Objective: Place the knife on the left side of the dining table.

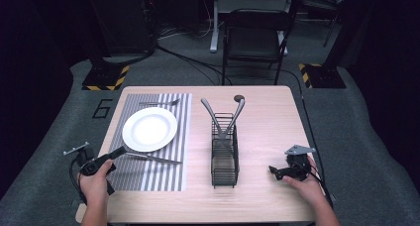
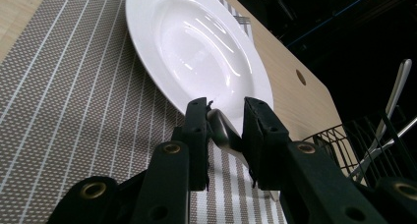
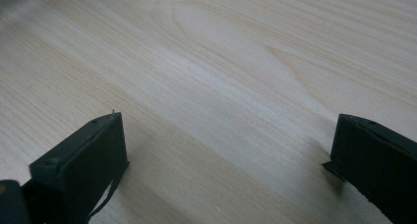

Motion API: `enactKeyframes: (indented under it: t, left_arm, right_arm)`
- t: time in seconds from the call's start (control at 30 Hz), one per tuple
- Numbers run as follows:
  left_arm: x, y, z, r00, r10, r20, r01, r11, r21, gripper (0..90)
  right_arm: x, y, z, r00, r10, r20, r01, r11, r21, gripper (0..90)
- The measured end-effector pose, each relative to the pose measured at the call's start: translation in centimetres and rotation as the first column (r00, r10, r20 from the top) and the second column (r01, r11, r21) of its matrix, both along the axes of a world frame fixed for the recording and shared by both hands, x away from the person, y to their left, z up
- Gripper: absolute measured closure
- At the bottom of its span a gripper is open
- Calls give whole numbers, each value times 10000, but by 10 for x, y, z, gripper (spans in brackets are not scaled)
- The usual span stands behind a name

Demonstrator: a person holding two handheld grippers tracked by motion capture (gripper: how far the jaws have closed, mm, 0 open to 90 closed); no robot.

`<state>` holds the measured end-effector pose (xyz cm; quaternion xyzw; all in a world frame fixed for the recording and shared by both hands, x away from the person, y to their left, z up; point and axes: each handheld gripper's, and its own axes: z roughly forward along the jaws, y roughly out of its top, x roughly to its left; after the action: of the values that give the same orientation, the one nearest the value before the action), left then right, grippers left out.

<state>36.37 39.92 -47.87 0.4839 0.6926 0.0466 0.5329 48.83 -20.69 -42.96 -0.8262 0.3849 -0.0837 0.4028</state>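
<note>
A white plate (image 1: 149, 129) (image 2: 196, 47) sits on a grey striped placemat (image 1: 158, 179) (image 2: 74, 86) on the left of the wooden table. A knife (image 1: 153, 158) (image 2: 223, 133) lies on the mat along the plate's near edge, and a fork (image 1: 161, 103) (image 2: 241, 21) lies beyond the plate. My left gripper (image 1: 119, 152) (image 2: 225, 111) is low over the mat at the knife's handle end. The handle sits between its slightly parted jaws and the pads look loose on it. My right gripper (image 1: 274, 171) (image 3: 226, 150) rests on bare wood at the right, jaws wide apart with nothing between them.
A black wire caddy (image 1: 225, 156) (image 2: 354, 140) stands at the table's middle with two long metal utensils (image 1: 223, 114) leaning out of it. A dark round hole (image 1: 238, 97) marks the far edge. A black chair (image 1: 255, 35) stands behind the table.
</note>
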Motion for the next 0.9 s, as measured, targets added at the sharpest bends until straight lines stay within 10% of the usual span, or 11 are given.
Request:
enactKeyframes:
  t: [0.9]
  left_arm:
    - [6, 11, -33, 9979, 339, -557, -348, 9993, -164, 670]
  right_arm:
    - [0, 0, 0, 10000, -1, 0, 1, 10000, 0, 0]
